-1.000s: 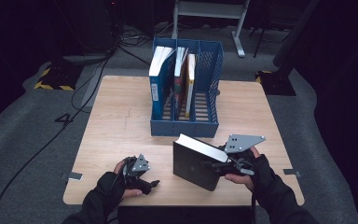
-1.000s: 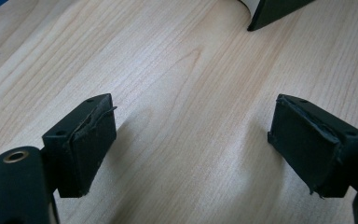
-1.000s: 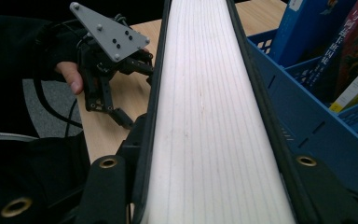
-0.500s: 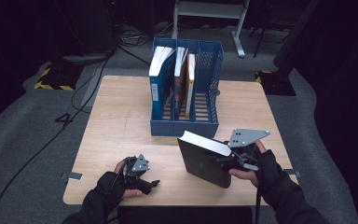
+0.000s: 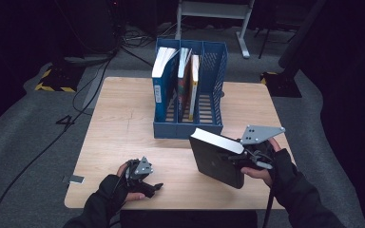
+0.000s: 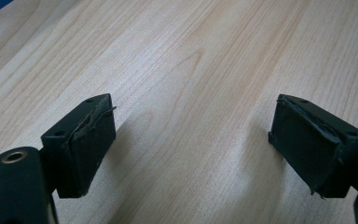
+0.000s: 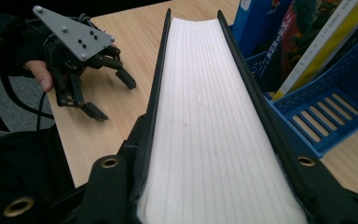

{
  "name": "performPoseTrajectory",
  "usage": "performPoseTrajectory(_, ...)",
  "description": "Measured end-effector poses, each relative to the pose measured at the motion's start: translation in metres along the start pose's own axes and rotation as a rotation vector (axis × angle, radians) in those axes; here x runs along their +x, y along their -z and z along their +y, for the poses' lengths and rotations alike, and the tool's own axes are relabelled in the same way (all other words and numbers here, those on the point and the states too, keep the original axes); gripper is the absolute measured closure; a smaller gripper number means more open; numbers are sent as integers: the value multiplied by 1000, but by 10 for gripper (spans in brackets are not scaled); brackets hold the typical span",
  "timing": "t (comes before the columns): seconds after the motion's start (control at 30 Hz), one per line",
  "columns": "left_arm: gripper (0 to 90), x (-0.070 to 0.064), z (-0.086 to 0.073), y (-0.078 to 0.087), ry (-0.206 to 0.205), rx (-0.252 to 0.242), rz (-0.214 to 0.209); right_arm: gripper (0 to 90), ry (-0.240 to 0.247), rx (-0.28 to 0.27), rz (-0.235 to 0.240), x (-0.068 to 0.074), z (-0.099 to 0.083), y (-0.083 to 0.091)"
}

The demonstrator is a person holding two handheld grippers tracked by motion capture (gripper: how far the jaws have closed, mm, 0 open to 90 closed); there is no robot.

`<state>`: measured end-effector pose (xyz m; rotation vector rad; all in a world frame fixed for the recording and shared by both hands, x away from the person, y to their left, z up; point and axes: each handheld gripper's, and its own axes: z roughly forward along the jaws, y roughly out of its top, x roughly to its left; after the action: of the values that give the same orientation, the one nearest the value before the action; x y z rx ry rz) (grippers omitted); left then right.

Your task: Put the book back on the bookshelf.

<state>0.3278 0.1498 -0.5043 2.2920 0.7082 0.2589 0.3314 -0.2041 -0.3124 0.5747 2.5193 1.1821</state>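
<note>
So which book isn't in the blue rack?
The black-covered book, clamped in the right tool above the wooden table; the other books stand in the blue slotted rack.

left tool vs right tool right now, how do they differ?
Left tool is open with nothing between its jaws; right tool is shut on the black book. Left sits low by the table's near edge; right holds the book upright in front of the blue rack. Both are hand-held.

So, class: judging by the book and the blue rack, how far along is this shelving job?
Done: three books stand in the blue rack. In hand: the right gripper clamps a black book upright at the table's front. Left: slotting it into the free right compartment. The left gripper rests open.
</note>
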Motion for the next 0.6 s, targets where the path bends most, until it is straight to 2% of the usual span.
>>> performPoseTrajectory(0.17, 144, 0, 0, 0, 0, 0, 1, 534, -19, -5, -16, -6, 6, 8)
performPoseTrajectory(0.3, 144, 0, 0, 0, 0, 0, 0, 534, -15, -4, -39, -9, 10, 16)
performPoseTrajectory(0.6, 144, 0, 0, 0, 0, 0, 0, 534, -19, -38, -93, -16, 25, 39)
